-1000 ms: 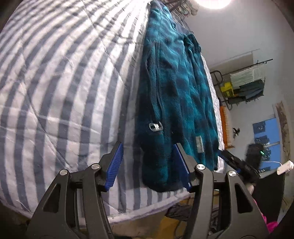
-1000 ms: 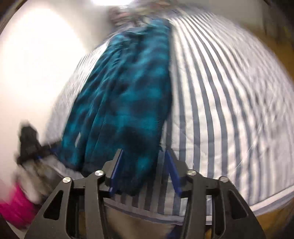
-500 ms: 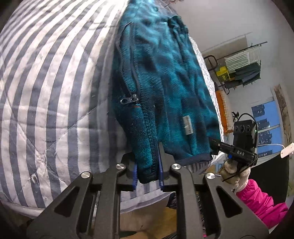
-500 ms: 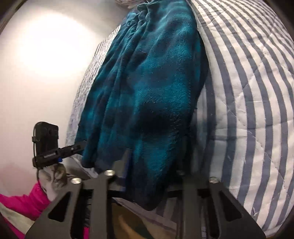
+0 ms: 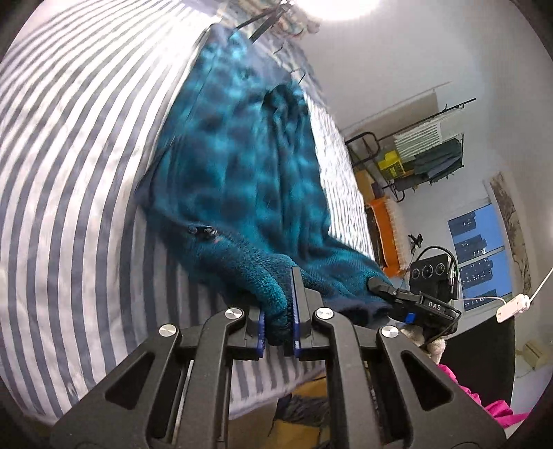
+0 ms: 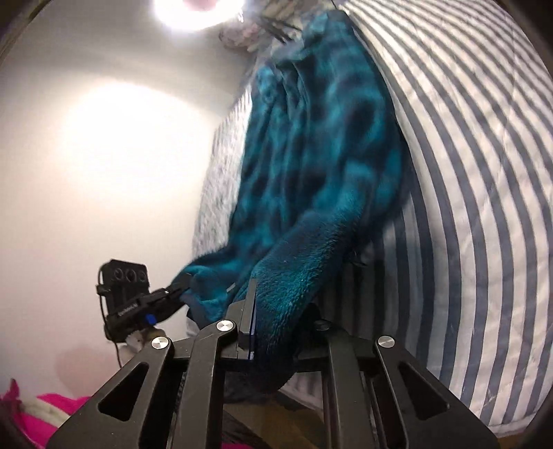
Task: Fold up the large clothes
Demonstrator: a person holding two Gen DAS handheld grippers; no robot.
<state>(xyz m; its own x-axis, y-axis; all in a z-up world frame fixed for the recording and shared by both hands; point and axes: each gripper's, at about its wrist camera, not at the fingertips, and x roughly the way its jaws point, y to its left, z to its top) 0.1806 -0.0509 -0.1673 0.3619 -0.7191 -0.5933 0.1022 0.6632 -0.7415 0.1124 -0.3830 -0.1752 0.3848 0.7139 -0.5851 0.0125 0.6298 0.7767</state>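
Now one teal fleece (image 5: 242, 172) is lying lengthwise on one striped quilt (image 5: 79, 172), running from about 12 o'clock down to 6 o'clock in both wrist views, with its near hem pulled up off the quilt. Two grippers are holding that hem, one at each corner. The left gripper (image 5: 279, 311) is clamped on a thick roll of fleece at 6 o'clock of its own view; its blue pads (image 5: 261, 328) are pressing the pile from both sides, and the jaws have just been closing onto it. The right gripper (image 6: 273, 321) is likewise clamped on the other corner, the fabric bulging over and hiding its right-hand finger; its jaws have also just been closing with fleece between them. Each gripper is showing in the other's view: the right one is biting the hem at about 4 o'clock in the left view, the left one at about 8 o'clock in the right view.

One zipper pull (image 5: 204, 230) is sitting on the fleece near its left edge in the left view, close above the grip. The cloth between the two grips is sagging slightly.

Farther out, one clothes rack (image 5: 428, 148) is standing at 2 o'clock against the wall, one orange bin (image 5: 383, 235) is sitting by the bed at 3 o'clock, and one window (image 5: 480, 255) is showing towers beyond it. A pink sleeve (image 5: 497, 411) is poking in at 4 o'clock. Hangers (image 5: 273, 24) are lying blurred at the far end of the bed, at 12 o'clock.
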